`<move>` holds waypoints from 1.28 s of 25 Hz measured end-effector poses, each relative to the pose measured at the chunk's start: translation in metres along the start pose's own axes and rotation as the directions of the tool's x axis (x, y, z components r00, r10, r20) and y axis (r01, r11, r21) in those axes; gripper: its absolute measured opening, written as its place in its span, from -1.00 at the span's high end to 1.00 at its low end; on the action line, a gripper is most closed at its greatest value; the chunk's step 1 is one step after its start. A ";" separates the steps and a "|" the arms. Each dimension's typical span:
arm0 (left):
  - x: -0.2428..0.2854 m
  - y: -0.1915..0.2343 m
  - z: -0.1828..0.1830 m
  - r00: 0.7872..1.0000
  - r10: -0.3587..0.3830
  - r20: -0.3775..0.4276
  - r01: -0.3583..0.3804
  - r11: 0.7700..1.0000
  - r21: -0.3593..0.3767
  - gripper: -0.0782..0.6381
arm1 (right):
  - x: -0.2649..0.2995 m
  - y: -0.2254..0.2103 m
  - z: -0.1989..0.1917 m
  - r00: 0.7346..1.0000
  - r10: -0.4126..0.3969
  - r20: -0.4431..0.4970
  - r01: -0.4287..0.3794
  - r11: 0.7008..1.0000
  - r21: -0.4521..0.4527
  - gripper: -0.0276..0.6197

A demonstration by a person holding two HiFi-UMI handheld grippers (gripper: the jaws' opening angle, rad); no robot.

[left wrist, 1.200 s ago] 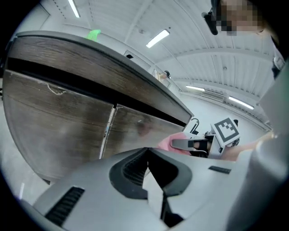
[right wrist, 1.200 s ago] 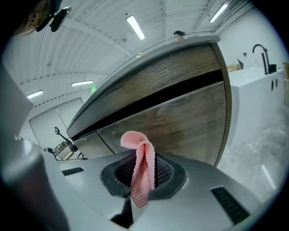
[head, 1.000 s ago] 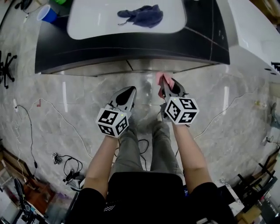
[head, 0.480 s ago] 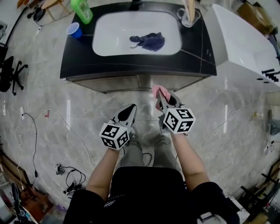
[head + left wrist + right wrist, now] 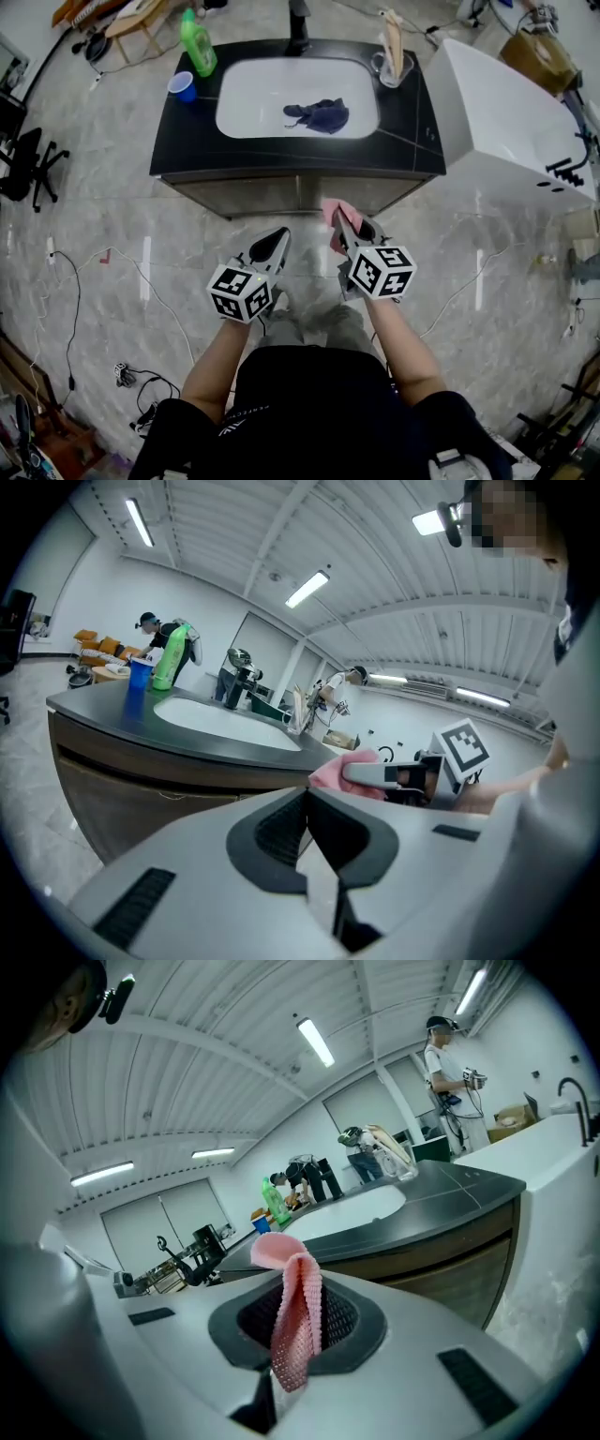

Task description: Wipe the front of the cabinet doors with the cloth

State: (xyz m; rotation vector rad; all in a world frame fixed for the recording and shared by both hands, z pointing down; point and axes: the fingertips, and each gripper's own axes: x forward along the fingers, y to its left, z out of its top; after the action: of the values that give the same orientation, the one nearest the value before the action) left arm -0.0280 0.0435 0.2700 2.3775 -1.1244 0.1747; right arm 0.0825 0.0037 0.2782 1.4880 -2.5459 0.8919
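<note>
Marble flooring is spreading beneath the person, whose right gripper (image 5: 337, 223) is pinching a pink cloth (image 5: 329, 208) in closed jaws while the left gripper (image 5: 280, 236) is sitting shut and empty. Both are hovering near the cabinet doors (image 5: 253, 194) under the countertop's front edge. The cloth probably needs pressing flat, then sweeping edge to edge.

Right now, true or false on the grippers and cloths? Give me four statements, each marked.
1. The right gripper holds a pink cloth between its fingers. True.
2. The left gripper grips the dark blue cloth. False: the left gripper is shut on nothing; the dark blue cloth lies in the sink.
3. The pink cloth touches the cabinet doors. False: it hangs short of them.
4. A green bottle and a blue cup stand on the countertop. True.
</note>
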 end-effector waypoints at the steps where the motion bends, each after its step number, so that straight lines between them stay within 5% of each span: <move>1: -0.003 -0.002 0.004 1.000 -0.005 0.007 0.005 1.000 0.005 0.76 | -0.003 0.004 0.004 1.000 0.005 0.004 -0.005 1.000 -0.012 0.78; 15: -0.039 -0.014 0.039 0.997 0.011 0.082 -0.013 1.000 0.023 0.76 | -0.028 0.060 0.027 0.995 0.091 0.051 -0.086 0.992 -0.087 0.78; 32: -0.039 -0.011 0.043 0.990 0.065 0.125 -0.063 0.998 -0.019 0.76 | -0.037 0.063 0.029 0.995 0.096 0.036 -0.092 0.990 -0.110 0.79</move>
State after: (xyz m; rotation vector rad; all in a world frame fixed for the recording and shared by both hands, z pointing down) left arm -0.0490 0.0556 0.2162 2.3688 -1.2561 0.0388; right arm 0.0570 0.0411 0.2135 1.3806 -2.6668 0.7270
